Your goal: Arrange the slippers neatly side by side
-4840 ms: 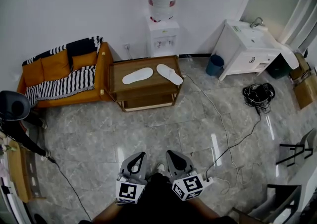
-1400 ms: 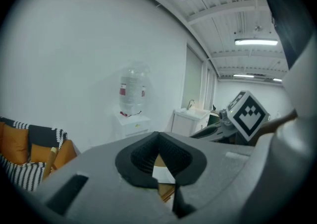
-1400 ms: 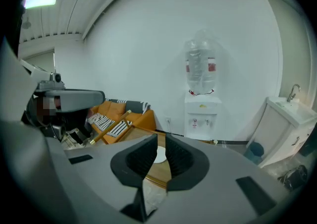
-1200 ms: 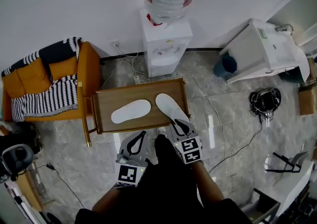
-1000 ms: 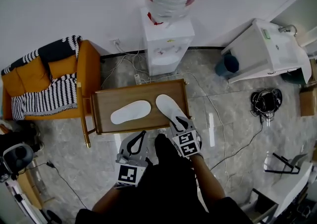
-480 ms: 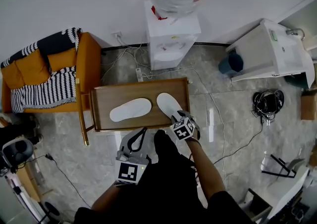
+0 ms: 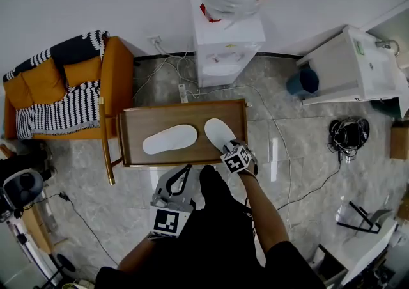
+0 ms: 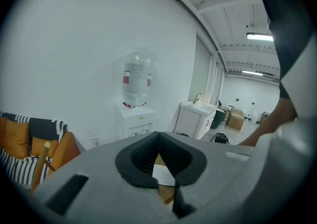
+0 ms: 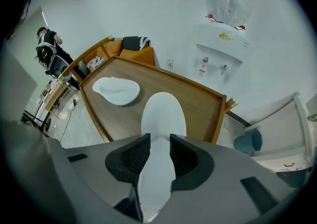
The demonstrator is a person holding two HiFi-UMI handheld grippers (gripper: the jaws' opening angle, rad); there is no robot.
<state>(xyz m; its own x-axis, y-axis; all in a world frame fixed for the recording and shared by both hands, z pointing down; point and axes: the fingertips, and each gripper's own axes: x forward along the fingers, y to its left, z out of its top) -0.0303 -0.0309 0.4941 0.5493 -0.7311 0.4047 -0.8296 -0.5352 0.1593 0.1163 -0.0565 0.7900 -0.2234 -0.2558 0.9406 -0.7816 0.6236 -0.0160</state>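
Two white slippers lie on a low wooden table (image 7: 134, 124). The left slipper (image 7: 169, 139) lies nearly crosswise, and the right slipper (image 7: 219, 132) angles away from it. My right gripper (image 7: 231, 149) is at the right slipper's near end. In the right gripper view its jaws are opening, and the slipper (image 9: 162, 114) runs between the dark pads (image 9: 133, 154) without being squeezed; the other slipper (image 9: 117, 91) lies off to the left. My left gripper (image 7: 181, 175) hangs shut in front of the table, holding nothing; its jaws (image 8: 158, 139) meet in its own view.
A water dispenser (image 7: 229, 35) stands behind the table against the wall. An orange sofa (image 7: 61, 89) with striped cushions is at the left, a white cabinet (image 7: 358, 67) at the right. Cables (image 7: 281, 153) trail over the tiled floor. A person (image 9: 47, 44) stands far off.
My right gripper has moved forward from beside my body onto the right slipper's near end and turned. The view has come closer to the table. The left gripper has stayed low.
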